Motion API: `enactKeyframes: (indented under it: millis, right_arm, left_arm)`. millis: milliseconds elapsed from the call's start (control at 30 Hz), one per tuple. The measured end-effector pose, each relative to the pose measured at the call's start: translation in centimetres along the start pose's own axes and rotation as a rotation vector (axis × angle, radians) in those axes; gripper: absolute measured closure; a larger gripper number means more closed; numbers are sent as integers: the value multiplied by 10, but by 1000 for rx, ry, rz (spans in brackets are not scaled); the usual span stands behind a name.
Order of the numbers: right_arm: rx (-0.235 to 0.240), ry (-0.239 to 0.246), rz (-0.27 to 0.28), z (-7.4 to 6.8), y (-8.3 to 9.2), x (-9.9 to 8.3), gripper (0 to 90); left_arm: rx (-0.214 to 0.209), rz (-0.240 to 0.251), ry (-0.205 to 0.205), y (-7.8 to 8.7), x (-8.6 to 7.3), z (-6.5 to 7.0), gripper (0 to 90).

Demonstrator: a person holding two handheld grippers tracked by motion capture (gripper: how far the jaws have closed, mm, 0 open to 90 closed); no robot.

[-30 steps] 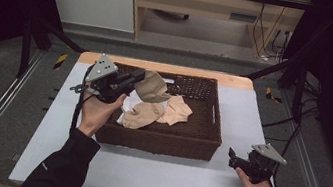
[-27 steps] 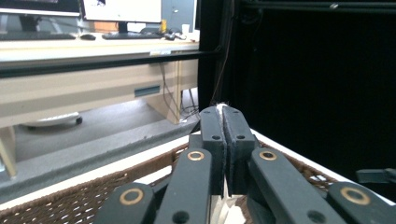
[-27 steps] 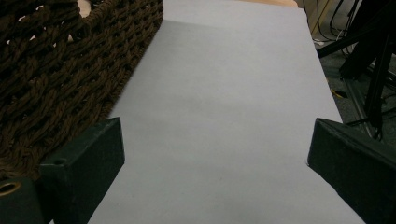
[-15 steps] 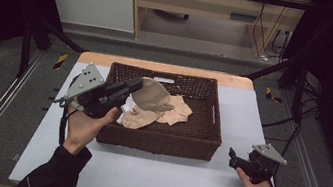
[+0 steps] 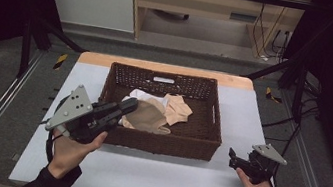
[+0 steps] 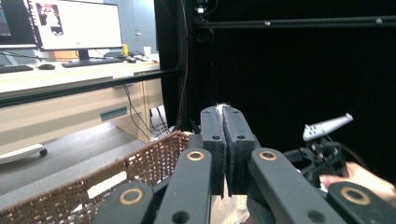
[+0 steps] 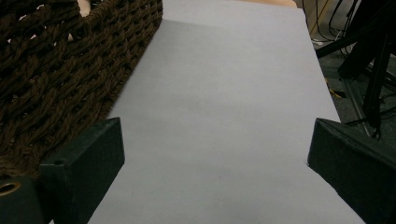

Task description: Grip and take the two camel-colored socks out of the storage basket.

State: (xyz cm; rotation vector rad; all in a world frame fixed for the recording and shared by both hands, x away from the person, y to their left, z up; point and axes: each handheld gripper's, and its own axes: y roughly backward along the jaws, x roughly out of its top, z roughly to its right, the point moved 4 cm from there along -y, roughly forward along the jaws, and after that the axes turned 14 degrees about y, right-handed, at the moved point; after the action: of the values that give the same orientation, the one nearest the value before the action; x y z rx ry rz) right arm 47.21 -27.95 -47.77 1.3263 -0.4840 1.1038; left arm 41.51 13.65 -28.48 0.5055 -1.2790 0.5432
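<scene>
Basket [image 5: 157, 140] of cloths in the middle of the table, one cloth being lifted out by the left gripper [image 5: 128, 105].

Woven brown and rectangular, the basket sits on the grey table [image 5: 150, 182] and holds a loose heap of cloths: a tan cloth [image 5: 148, 118] at about 8 o'clock inside it, a white cloth [image 5: 144, 95] behind that toward 11 o'clock, and a peach cloth [image 5: 178, 109] near the centre. The left gripper hangs over the basket's 8 o'clock corner, its jaws pressed tight together on an edge of the tan cloth, whose rest drapes down into the basket. The right gripper [image 5: 232, 157] rests on the table just beyond the basket's 4 o'clock corner, its jaws spread wide with only bare table between them.
</scene>
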Motion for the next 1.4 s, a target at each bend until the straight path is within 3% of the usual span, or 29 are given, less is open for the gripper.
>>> enactKeyframes:
  millis: [467,700,833,967,1067,1167,1267,1367,1400]
  right_arm:
    - [0,-1,2,0,1,0,41]
    - [2,2,0,-1,0,0,41]
    - [2,2,2,0,0,0,41]
    - [3,-1,0,0,0,-1,41]
    - [5,-6,-5,0,-1,-2,41]
    - [7,-6,-3,-1,-1,-2,42]
    - [5,-8,-4,-1,-1,-2,42]
    - [6,-3,-3,-1,-1,-2,42]
    - [6,0,-5,-1,-2,-2,42]
  left_arm:
    - [-18,-139,-9,5,-49,9,876]
    - [-17,-211,12,-1,-75,4,876]
    - [-11,-274,30,-6,-97,0,876]
    - [-15,-301,48,-8,-110,-3,876]
    - [-7,-321,77,-10,-125,-8,876]
    - [12,-354,72,-13,-135,-12,876]
    - [30,-417,80,-19,-154,-16,876]
    - [52,-457,60,-25,-166,-18,876]
    - [66,-490,50,-30,-176,-21,876]
